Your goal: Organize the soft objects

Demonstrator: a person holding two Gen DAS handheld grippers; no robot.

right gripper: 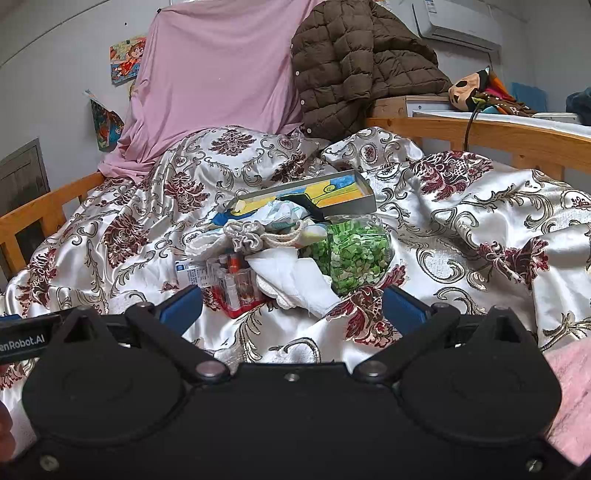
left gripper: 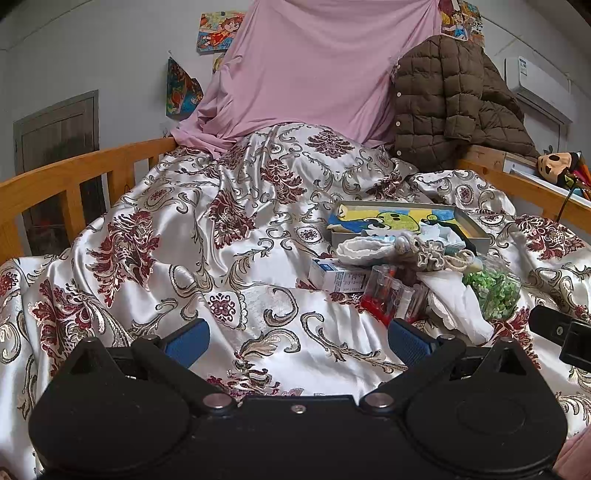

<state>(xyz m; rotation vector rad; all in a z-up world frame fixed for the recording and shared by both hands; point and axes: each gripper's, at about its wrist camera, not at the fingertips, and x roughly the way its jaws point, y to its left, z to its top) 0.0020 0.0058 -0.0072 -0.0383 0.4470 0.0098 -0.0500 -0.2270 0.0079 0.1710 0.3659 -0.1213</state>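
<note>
A pile of small things lies on the floral satin bedspread (left gripper: 229,258). In it are a white cloth (right gripper: 295,280), a grey drawstring pouch (right gripper: 247,236), a white knitted piece (left gripper: 362,249), a clear bag of green bits (right gripper: 354,254), a clear case of red-capped tubes (right gripper: 232,280) and a small blue-and-white box (left gripper: 334,275). A grey tray with a cartoon picture (right gripper: 332,194) lies behind them. My left gripper (left gripper: 297,341) is open and empty, left of the pile. My right gripper (right gripper: 291,308) is open and empty, just short of the white cloth.
A pink sheet (left gripper: 317,70) and a brown quilted jacket (left gripper: 454,99) hang at the bed's head. Wooden rails (left gripper: 74,173) run along both sides. A plush toy (right gripper: 469,88) sits on a shelf at the right. An air conditioner (right gripper: 454,26) hangs on the wall.
</note>
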